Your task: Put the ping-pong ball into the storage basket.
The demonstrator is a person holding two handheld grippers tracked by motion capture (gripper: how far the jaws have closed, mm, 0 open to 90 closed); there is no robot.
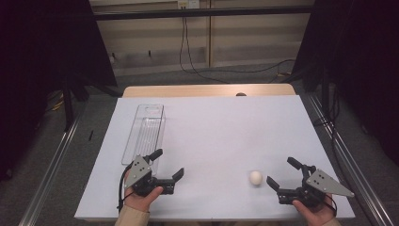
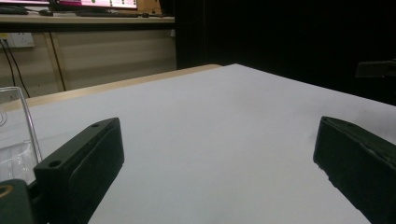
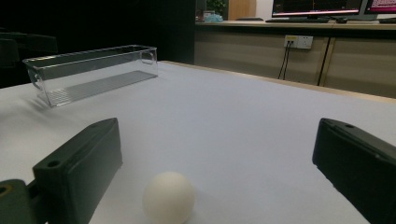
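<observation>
Claws are both standing wide apart, neither one gripping anything. Starting with the right claw [image 1: 284,172], a hand [image 1: 314,211] is holding it low over the near right part of the bench [image 1: 226,122], its grey three-cornered plate pointing away to the right. Its two black jaws are spreading toward the left, and a white egg [image 1: 255,177] is lying on the white bench surface just beside the nearer jaw tip, apart from it and not between the jaws as the high view shows it. In the right gripper view the egg [image 3: 168,196] is sitting close in front of the claw [image 3: 219,154], nearer the left jaw than the right, with bare bench showing on either side of it. Farther out beyond that claw, well apart from the egg, a clear plastic tray [image 3: 91,72] is resting lengthwise on the bench, open side up.

The left claw [image 1: 168,162] is being held by the other hand [image 1: 141,197] over the near left part of the bench, its jaws opening toward the right. The clear plastic tray [image 1: 146,134] is lying just beside this claw, its near end passing behind the upper jaw and the grey plate; whether they are touching cannot be told. In the left gripper view the claw [image 2: 219,149] is facing bare white bench, with a corner of the tray [image 2: 18,130] showing just outside its left jaw. The egg is lying well apart from this claw, off toward the right claw.
</observation>
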